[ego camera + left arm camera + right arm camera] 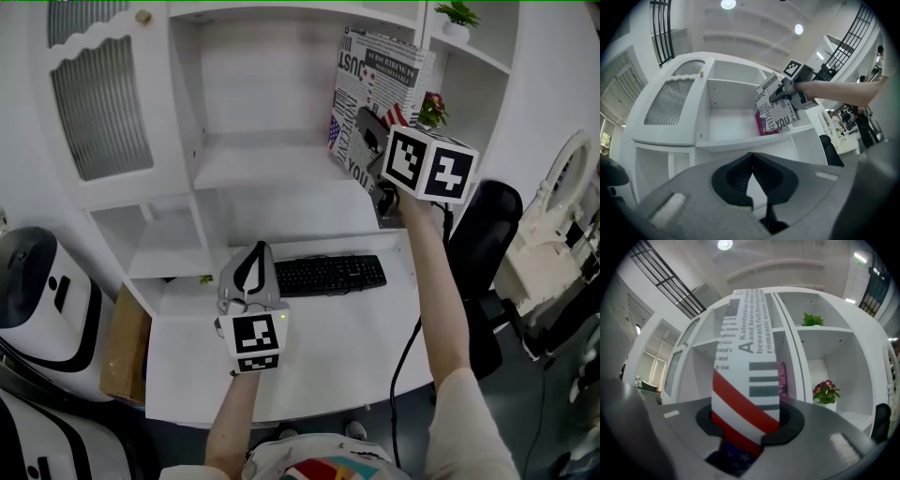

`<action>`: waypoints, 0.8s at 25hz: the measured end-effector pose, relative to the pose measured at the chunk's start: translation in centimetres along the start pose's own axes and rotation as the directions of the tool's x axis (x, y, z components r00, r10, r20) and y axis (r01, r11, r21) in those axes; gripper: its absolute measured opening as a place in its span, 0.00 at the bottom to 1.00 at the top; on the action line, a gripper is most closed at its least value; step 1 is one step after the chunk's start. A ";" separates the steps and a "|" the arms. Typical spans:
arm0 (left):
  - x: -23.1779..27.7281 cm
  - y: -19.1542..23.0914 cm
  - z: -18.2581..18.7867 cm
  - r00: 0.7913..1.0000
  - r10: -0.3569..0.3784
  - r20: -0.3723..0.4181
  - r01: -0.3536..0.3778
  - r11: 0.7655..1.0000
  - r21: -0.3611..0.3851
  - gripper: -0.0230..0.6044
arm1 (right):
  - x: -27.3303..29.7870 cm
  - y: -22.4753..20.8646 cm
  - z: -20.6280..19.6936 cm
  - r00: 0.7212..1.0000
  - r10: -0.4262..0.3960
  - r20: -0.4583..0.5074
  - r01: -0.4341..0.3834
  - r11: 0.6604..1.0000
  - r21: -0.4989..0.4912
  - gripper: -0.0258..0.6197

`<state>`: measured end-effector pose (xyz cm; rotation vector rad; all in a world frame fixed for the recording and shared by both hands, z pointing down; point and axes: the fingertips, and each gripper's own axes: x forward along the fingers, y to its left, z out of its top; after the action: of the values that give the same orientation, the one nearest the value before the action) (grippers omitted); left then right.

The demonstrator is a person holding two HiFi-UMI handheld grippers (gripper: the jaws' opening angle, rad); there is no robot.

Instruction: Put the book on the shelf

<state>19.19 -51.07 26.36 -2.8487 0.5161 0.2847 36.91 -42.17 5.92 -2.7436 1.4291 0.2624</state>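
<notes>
Looking at this one, the big white wooden shelf unit (272,164) is taking up most of the view, so I'm placing everything else off it. The white desk top (356,347) is running along below the shelf unit, and the black computer keyboard (328,275) is lying on it just in front of the shelf unit's foot.

The book with the newspaper-print cover and red-and-white stripes (375,75) is hanging inside the shelf unit's wide middle compartment, at its right end, and it's tilting rather than standing straight. Its lower edge is sitting close to the shelf board, but I'm not seeing whether it's actually touching.

The right gripper (373,131) is clamping the book from the front, with its jaws squeezing the cover. The left gripper (251,274) is idling well below the shelf unit, over the desk, with its jaws pressed together and nothing in them. A small pot of red and pink flowers (432,111) is sitting in the shelf unit's narrow right compartment, just beside the book.

I'm guessing the carrying part is basically done. What's left is setting the book upright on the board, letting go and backing the right gripper out.
</notes>
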 end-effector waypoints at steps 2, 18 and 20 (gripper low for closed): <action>0.0 -0.3 -0.1 1.000 -0.011 -0.001 0.011 1.000 0.005 0.03 | 1.3 -0.2 -0.8 0.999 -0.006 -0.033 0.006 1.000 -0.005 0.29; 1.9 3.2 -3.5 0.997 0.062 -0.052 -0.063 0.998 -0.021 0.03 | 9.8 -1.5 -3.9 0.993 -0.050 -0.106 0.053 0.998 0.021 0.29; 2.4 3.2 -4.1 0.996 0.060 -0.061 -0.061 0.998 -0.025 0.03 | 11.0 -1.9 -4.1 0.992 -0.067 -0.109 0.069 0.997 0.019 0.29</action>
<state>20.86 -55.83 29.10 -2.8789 0.6161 0.2191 45.14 -50.43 8.00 -2.8210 1.3487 0.0960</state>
